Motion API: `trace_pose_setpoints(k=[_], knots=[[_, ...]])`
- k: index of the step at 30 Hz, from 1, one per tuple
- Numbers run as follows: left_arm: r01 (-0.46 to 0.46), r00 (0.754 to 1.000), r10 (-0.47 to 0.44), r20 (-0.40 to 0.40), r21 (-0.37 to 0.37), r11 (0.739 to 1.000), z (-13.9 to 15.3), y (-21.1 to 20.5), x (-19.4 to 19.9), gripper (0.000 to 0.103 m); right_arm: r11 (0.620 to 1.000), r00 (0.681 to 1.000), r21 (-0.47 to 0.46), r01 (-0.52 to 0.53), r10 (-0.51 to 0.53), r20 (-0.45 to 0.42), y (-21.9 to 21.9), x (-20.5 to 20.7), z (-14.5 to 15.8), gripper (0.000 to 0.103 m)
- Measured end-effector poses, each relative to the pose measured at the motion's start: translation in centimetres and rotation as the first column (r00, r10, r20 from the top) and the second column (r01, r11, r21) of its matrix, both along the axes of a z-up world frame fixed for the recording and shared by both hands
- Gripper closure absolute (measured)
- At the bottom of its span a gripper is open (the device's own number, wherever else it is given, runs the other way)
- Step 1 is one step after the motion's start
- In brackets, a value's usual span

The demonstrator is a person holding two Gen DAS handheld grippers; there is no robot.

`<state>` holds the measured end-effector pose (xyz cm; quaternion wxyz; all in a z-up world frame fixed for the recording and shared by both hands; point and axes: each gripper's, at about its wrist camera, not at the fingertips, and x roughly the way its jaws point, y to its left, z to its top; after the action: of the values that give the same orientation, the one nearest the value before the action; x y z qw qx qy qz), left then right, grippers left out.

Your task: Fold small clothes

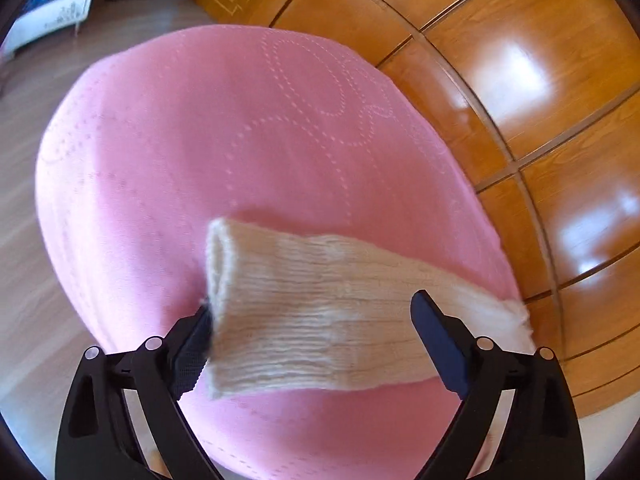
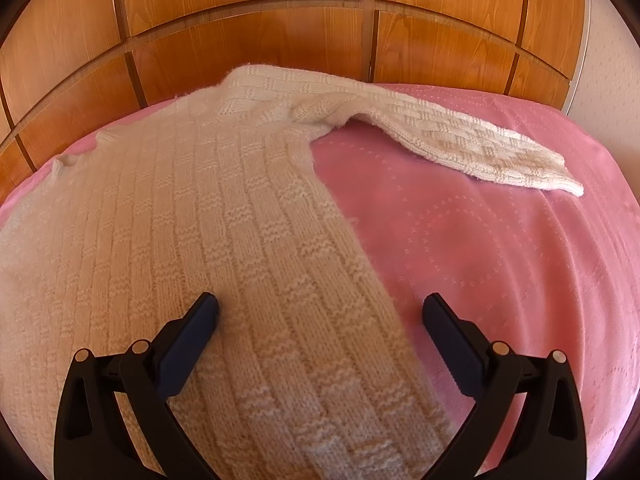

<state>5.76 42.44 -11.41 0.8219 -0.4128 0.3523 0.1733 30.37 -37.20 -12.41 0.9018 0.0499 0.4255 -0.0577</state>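
Note:
A cream knitted sweater [image 2: 224, 216] lies flat on a pink quilted bedspread [image 2: 500, 248]. Its right sleeve [image 2: 472, 140] stretches out to the right across the spread. My right gripper [image 2: 320, 312] is open, its left finger over the sweater's body and its right finger over the pink spread, straddling the sweater's right side edge. In the left wrist view the ribbed cuff end of the other sleeve [image 1: 320, 304] lies between the fingers of my left gripper [image 1: 312, 320], which is open and wide. The left pad [image 1: 196, 344] touches the cuff's edge.
A glossy wooden panelled wardrobe [image 2: 256, 32] stands right behind the bed, and it also shows in the left wrist view [image 1: 520, 60]. Wood flooring [image 1: 24, 240] lies left of the bed. A white piece of furniture [image 1: 52, 4] stands at the far left.

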Motion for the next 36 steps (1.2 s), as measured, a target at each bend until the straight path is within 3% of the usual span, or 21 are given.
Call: trace_pose_setpoints(k=[4,6,8,9,10,11,14,16,21,24,30,36], knots=[[0.049,0.995,-0.037,-0.090,0.139,0.989,0.3,-1.2,0.7,0.012,1.000,1.000,0.002,0.000,0.000,0.002,0.0,0.0,0.0,0.002],[0.091,0.984,-0.054,-0.171,0.217,0.972,0.4,-1.6,1.3,0.025,1.000,1.000,0.005,-0.001,0.001,0.001,-0.1,-0.1,0.0,0.002],[0.107,0.973,-0.046,-0.226,0.264,0.959,0.6,-1.8,1.5,0.053,1.000,1.000,0.006,-0.001,0.001,0.002,-0.1,-0.1,0.0,0.002],[0.104,0.975,-0.048,-0.218,0.253,0.962,0.9,-1.7,1.4,0.064,1.000,1.000,0.006,-0.001,0.001,0.002,-0.1,-0.1,0.0,0.002],[0.095,0.976,-0.043,-0.214,0.240,0.966,1.1,-1.2,1.3,0.085,1.000,1.000,0.006,-0.001,0.001,0.002,-0.1,-0.1,0.0,0.002],[0.065,0.975,-0.012,-0.222,0.233,0.970,1.7,-0.9,1.1,0.098,1.000,1.000,0.007,-0.001,0.001,0.003,-0.1,-0.1,0.0,0.002],[-0.014,0.981,0.054,-0.188,0.211,0.977,4.0,-0.8,0.7,0.098,1.000,1.000,0.007,-0.001,0.001,0.002,-0.1,-0.1,0.0,0.002],[-0.004,0.983,0.049,-0.175,0.253,0.968,6.1,-2.3,1.7,0.098,1.000,1.000,0.005,-0.001,0.001,0.002,-0.1,-0.1,0.0,0.002],[0.093,0.995,-0.077,-0.066,0.280,0.956,11.5,-8.7,6.5,0.098,1.000,1.000,0.007,0.000,0.000,0.003,-0.2,-0.2,0.0,0.002],[0.180,0.983,-0.181,-0.023,0.298,0.937,13.6,-13.0,10.0,0.098,1.000,1.000,0.010,0.000,0.000,0.003,-0.2,-0.2,0.1,0.002],[0.361,0.922,-0.386,0.015,0.320,0.876,15.6,-23.1,17.4,0.098,1.000,1.000,0.026,0.000,0.000,0.004,-0.4,-0.2,0.0,0.002],[0.507,0.833,-0.551,0.057,0.321,0.800,16.8,-32.3,24.4,0.098,1.000,1.000,0.029,0.001,-0.001,0.006,-0.4,-0.2,0.1,0.002]])
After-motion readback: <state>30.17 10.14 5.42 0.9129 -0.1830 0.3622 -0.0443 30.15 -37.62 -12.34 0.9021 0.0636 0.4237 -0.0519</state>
